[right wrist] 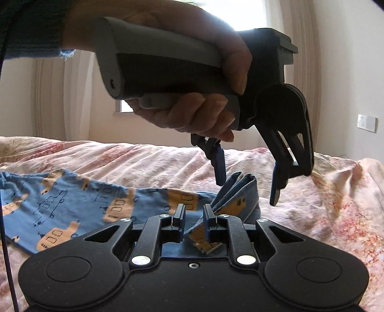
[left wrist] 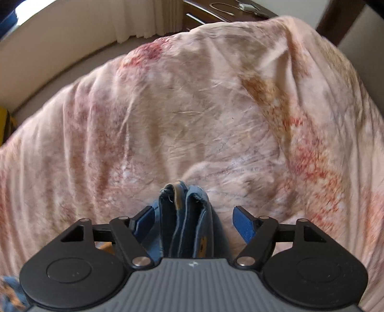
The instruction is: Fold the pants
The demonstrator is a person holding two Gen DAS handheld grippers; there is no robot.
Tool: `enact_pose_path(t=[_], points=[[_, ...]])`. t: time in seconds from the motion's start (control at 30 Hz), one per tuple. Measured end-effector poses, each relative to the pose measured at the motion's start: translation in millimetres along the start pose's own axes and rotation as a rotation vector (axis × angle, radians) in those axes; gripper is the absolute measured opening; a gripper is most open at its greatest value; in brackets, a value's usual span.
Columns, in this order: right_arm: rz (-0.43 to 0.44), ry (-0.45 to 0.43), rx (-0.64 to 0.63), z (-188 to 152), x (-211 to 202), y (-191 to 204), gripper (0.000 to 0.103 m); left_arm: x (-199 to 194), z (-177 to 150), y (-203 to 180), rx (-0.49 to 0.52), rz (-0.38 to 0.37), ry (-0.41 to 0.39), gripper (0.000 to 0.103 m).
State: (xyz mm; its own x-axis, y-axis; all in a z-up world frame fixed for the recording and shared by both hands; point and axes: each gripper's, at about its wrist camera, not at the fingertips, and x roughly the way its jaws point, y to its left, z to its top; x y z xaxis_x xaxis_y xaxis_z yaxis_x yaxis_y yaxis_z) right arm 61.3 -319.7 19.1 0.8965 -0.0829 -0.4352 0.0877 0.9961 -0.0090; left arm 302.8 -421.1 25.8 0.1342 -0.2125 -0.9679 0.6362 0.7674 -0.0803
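Note:
Blue pants (right wrist: pixel 72 206) with orange bus prints lie on a pink floral bedspread (right wrist: pixel 148 158). In the left wrist view a bunched fold of the pants (left wrist: pixel 186 216) stands between the two blue pads (left wrist: pixel 242 223) of my left gripper (left wrist: pixel 194 218), which is open and apart from the cloth. That gripper also shows in the right wrist view (right wrist: pixel 247 187), open, just above the raised pants edge (right wrist: pixel 240 189). My right gripper (right wrist: pixel 194 213) sits low over the pants, its jaws a narrow gap apart with cloth beside the right finger.
The bedspread (left wrist: pixel 192 108) fills the left wrist view. A dark wooden cabinet (left wrist: pixel 216 12) and curtains (left wrist: pixel 144 19) stand beyond the bed. A bright window (right wrist: pixel 230 14), curtains and a wall switch (right wrist: pixel 367 123) are behind the bed in the right wrist view.

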Motion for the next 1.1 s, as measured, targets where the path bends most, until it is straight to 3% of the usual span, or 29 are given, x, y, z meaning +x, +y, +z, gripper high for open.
enact_pose_path(t=[0.1,0.2,0.23,0.3,0.33,0.37,0.57,0.77,1.03,1.1], points=[[0.002,0.009,-0.007,1,0,1,0.017,4,-2,3,-0.013,-0.009,0.005,0.068],[-0.035,0.004,-0.024,2,-1,2,0.019,4,-3,3,0.010,0.009,0.004,0.049],[-0.056,0.000,-0.033,1,-1,2,0.024,3,-3,5,0.007,0.008,0.004,0.045],[-0.063,0.012,-0.047,0,1,1,0.059,4,-3,10,-0.011,-0.012,0.003,0.035],[-0.052,0.019,-0.055,-2,2,3,0.065,3,-3,13,-0.020,-0.026,0.007,0.024],[-0.049,0.030,-0.070,-4,5,5,0.068,4,-3,16,-0.029,-0.041,0.013,0.021],[-0.072,0.083,-0.192,-14,19,21,0.068,-3,-2,23,-0.073,-0.083,0.018,0.015],[-0.125,0.095,-0.251,-20,31,27,0.070,-10,-5,31,-0.190,-0.136,0.026,0.012],[-0.244,0.074,-0.349,-24,36,35,0.058,-26,-13,46,-0.353,-0.184,0.022,0.010],[-0.278,0.058,-0.372,-24,33,36,0.048,-35,-20,51,-0.399,-0.209,0.013,0.010]])
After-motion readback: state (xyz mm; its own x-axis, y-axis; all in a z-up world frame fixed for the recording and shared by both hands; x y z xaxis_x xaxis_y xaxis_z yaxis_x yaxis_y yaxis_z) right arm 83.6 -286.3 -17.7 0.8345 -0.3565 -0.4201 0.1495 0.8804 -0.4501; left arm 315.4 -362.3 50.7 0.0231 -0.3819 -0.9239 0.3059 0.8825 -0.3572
